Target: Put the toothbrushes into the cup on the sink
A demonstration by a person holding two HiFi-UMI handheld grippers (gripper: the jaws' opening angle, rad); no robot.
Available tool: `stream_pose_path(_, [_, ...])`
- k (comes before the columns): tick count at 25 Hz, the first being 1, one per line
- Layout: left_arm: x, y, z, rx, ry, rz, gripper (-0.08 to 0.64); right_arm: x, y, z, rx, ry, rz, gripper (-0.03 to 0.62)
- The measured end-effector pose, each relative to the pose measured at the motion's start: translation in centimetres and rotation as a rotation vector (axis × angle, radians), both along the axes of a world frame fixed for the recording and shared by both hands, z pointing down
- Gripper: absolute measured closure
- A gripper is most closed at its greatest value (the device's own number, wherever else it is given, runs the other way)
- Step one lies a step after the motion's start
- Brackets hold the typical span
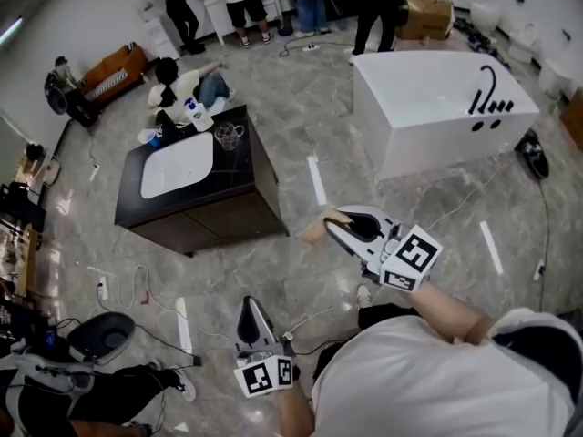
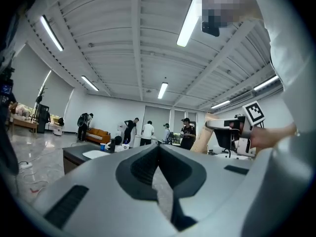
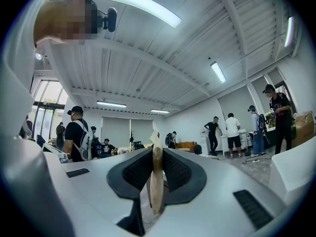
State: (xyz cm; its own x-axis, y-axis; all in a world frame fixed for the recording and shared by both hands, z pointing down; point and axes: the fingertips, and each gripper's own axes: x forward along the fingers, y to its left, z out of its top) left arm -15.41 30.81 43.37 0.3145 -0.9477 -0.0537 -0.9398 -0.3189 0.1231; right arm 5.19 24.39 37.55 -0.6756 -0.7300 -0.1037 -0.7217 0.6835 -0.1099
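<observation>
My right gripper (image 1: 335, 226) is shut on a tan wooden toothbrush (image 1: 315, 233), whose end sticks out to the left of the jaws. In the right gripper view the toothbrush (image 3: 157, 181) stands upright, clamped between the dark pads. My left gripper (image 1: 252, 306) hangs lower and nearer to me, shut with nothing in it; its own view shows the jaw tips (image 2: 158, 151) meeting. The clear cup (image 1: 229, 137) stands on the black sink cabinet (image 1: 205, 203), right of the white basin (image 1: 178, 165), well ahead and to the left of both grippers.
A white bottle (image 1: 194, 113) and small items sit at the counter's far end, with a person seated (image 1: 187, 84) just behind. A white bathtub (image 1: 437, 107) stands at the right. Several people stand at the back wall. Cables (image 1: 146, 308) lie on the marble floor.
</observation>
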Motion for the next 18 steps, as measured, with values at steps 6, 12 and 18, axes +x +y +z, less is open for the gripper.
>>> stream_pose_path(6, [3.6,-4.2,0.2,-0.014,-0.020,0.038,0.557,3.5,-3.8,0.8,-0.032,-0.046,0.014,0.514])
stream_pose_path(12, [5.4,-7.3,0.3,-0.035,-0.028,0.017,0.557,4.9,-7.0,1.0,-0.055,-0.077,-0.023,0.514])
stream_pose_path(18, [7.1,-9.2,0.9,-0.065,-0.027,-0.030,0.557,6.2,-10.3,1.3,-0.071,-0.091,-0.075,0.514])
